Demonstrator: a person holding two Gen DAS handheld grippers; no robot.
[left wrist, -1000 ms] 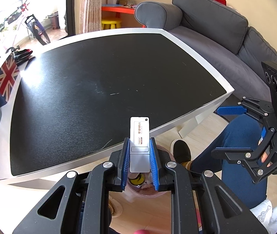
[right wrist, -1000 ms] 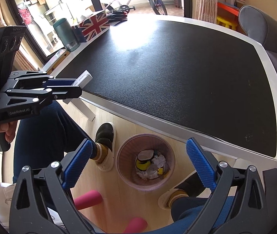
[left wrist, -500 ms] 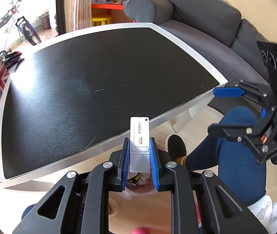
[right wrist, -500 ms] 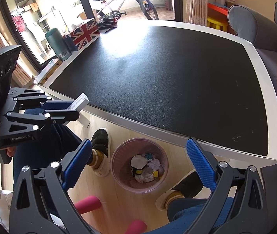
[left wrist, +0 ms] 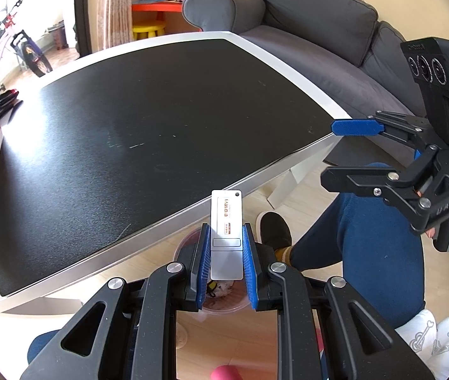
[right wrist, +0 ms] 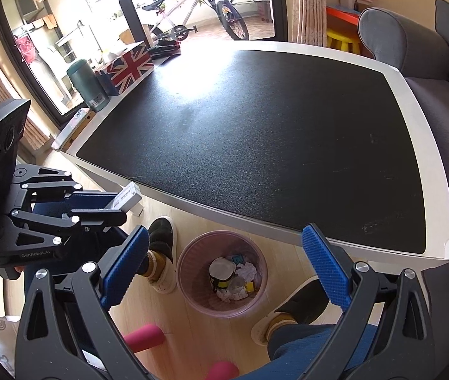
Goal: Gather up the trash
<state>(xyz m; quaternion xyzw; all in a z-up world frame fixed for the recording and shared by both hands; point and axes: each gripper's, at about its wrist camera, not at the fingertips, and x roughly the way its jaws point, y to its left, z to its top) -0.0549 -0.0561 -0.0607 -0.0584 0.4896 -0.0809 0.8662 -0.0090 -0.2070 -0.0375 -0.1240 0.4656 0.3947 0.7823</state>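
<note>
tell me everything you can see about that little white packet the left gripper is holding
The packet is a flat, narrow white rectangle, seemingly card or thin plastic, with a small dark hole at one top corner, red and dark print on its upper half and a paler outlined panel lower down. It stands roughly upright, clamped at its lower half between the blue fingers of the left gripper, its top sticking out past their tips. It hangs off the table's edge, above the pink bin. Only the fingers touch it.
</note>
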